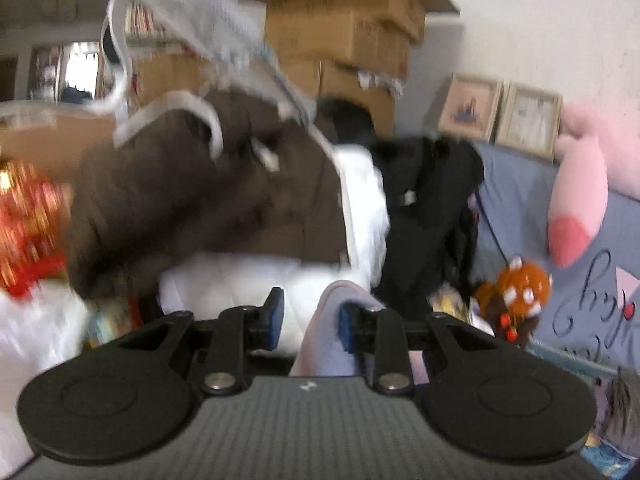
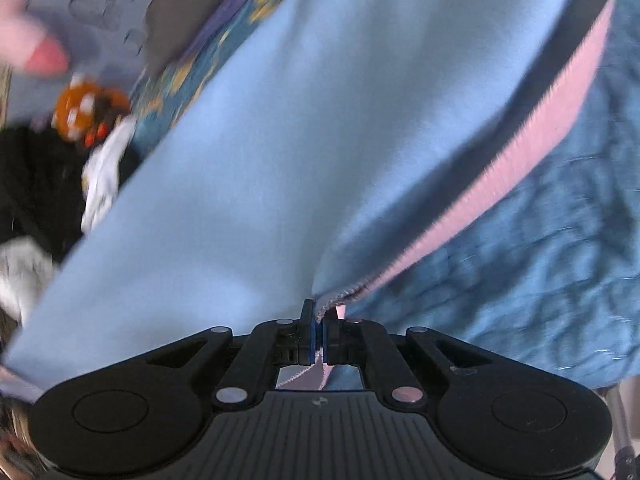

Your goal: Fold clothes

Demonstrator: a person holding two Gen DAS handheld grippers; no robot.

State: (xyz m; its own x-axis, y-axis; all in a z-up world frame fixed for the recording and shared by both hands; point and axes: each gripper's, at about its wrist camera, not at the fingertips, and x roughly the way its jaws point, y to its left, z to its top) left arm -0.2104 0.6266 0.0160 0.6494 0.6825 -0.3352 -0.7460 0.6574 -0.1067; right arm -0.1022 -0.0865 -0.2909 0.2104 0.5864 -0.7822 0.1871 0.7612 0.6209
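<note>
A light blue garment (image 2: 280,160) with a pink hem (image 2: 540,136) fills the right wrist view, stretched out over a blue quilted bedspread (image 2: 540,280). My right gripper (image 2: 319,320) is shut on its pink-edged corner, and the cloth runs back between the pads. In the left wrist view a bunched fold of the same garment (image 1: 328,344) stands between the jaws of my left gripper (image 1: 310,320). The jaws are partly closed on it. The fold lies against the right pad, and a sliver of background shows beside the left pad.
Ahead of the left gripper is a heap of clothes: a brown jacket (image 1: 208,196), white fabric (image 1: 248,284) and a black garment (image 1: 428,200). Cardboard boxes (image 1: 352,28) are stacked behind. An orange plush toy (image 1: 520,288) and a pink plush (image 1: 580,184) lie on the bed at the right.
</note>
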